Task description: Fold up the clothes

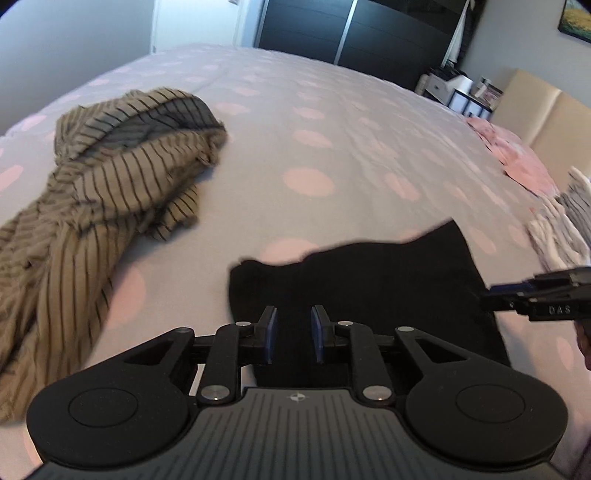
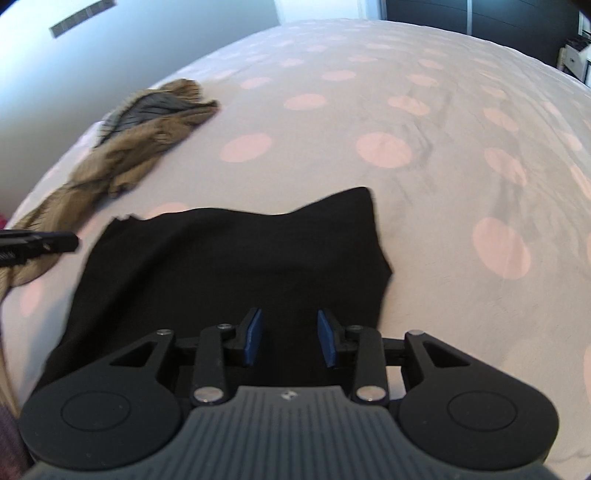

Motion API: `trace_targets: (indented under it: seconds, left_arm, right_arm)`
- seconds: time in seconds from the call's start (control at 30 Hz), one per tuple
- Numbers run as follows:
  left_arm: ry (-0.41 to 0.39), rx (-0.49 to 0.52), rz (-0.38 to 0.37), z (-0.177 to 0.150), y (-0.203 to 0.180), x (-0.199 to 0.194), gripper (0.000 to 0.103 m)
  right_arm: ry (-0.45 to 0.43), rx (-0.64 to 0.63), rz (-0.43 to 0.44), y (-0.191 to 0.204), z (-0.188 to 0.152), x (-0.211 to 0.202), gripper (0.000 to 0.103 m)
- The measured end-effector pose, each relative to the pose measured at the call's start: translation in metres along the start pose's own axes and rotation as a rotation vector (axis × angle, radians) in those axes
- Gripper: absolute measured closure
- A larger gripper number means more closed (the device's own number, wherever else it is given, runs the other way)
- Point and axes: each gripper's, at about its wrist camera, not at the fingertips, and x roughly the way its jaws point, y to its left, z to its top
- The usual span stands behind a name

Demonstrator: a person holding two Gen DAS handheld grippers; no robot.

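While both grippers' jaws hang spread over black garment (image 2: 229, 266), polka-dot bedspread (image 1: 332, 122), dark wardrobe (image 1: 351, 33) behind

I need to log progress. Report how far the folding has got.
Looks done: the black garment lies flat in a compact shape on the bed, apparently partly folded. In hand: nothing; the left gripper and right gripper are both open over its near edge. Left: any final fold of the black piece, then the striped garment, crumpled beside it. Pale clothes at the bed's edge are too blurred to judge.
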Motion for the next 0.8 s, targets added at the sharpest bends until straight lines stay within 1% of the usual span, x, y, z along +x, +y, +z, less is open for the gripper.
trace_targets:
  seconds: [0.07, 0.1, 0.17, 0.27, 0.33, 0.4, 0.53, 0.6, 0.73, 0.8]
  left_arm:
    - [0.04, -0.014, -0.049, -0.011, -0.006, -0.004, 0.082]
    - [0.048, -0.01, -0.075, -0.017, -0.01, -0.008, 0.082]
    - [0.047, 0.043, -0.115, -0.028, -0.024, -0.017, 0.082]
    - [0.059, 0.151, -0.139, -0.044, -0.05, -0.025, 0.082]
    - [0.099, 0.205, -0.113, -0.056, -0.061, -0.022, 0.082]
    - [0.157, 0.24, -0.067, -0.067, -0.063, -0.013, 0.082]
    - [0.234, 0.251, 0.008, -0.086, -0.049, 0.002, 0.082]
    - [0.259, 0.253, 0.03, -0.093, -0.041, 0.006, 0.081]
    - [0.235, 0.261, 0.068, -0.098, -0.038, -0.007, 0.081]
    - [0.207, 0.277, 0.08, -0.1, -0.041, -0.018, 0.081]
  right_arm:
    - [0.007, -0.019, 0.026, 0.008, -0.01, -0.01, 0.065]
    - [0.015, -0.028, 0.037, 0.012, -0.017, -0.015, 0.065]
    - [0.031, -0.042, 0.055, 0.022, -0.031, -0.023, 0.065]
    - [0.056, -0.085, 0.093, 0.041, -0.055, -0.035, 0.065]
    - [0.081, -0.131, 0.109, 0.054, -0.073, -0.04, 0.065]
    - [0.117, -0.164, 0.095, 0.062, -0.091, -0.039, 0.065]
    - [0.175, -0.159, 0.069, 0.06, -0.122, -0.034, 0.065]
    - [0.17, -0.166, 0.062, 0.059, -0.131, -0.039, 0.065]
    - [0.141, -0.179, 0.019, 0.059, -0.141, -0.058, 0.064]
    - [0.113, -0.184, 0.006, 0.06, -0.146, -0.071, 0.064]
